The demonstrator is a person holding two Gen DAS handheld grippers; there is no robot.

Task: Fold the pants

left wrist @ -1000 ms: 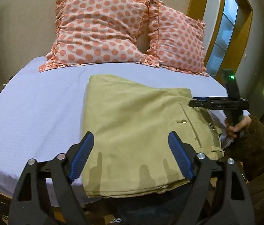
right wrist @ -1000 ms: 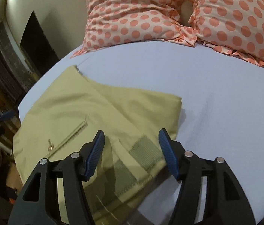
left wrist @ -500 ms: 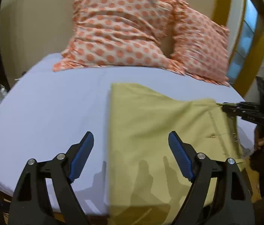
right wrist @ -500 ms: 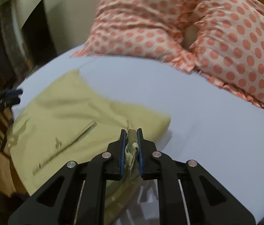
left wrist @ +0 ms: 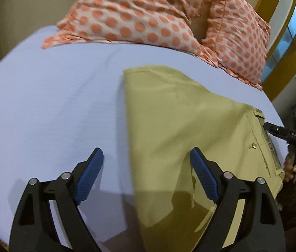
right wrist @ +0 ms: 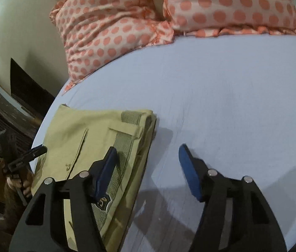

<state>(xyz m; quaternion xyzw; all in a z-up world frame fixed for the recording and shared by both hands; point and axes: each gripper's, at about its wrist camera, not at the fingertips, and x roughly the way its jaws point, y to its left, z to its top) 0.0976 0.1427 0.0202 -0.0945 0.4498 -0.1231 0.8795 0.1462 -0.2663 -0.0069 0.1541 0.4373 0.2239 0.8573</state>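
I had both jaws spread and empty, my left gripper point(left wrist: 145, 175) straddling the near left edge of the folded pants point(left wrist: 181, 113) on the bed point(left wrist: 53, 105), my right gripper point(right wrist: 146, 168) just beside their waistband.

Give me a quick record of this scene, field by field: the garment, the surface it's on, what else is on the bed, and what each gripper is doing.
garment: khaki pants, folded into a flat stack, waistband side showing in the right wrist view
surface: bed with light blue sheet
other items: two polka-dot pillows at the head of the bed
left gripper: jaws open, holding nothing, over the pants' edge
right gripper: jaws open, holding nothing, beside the waistband
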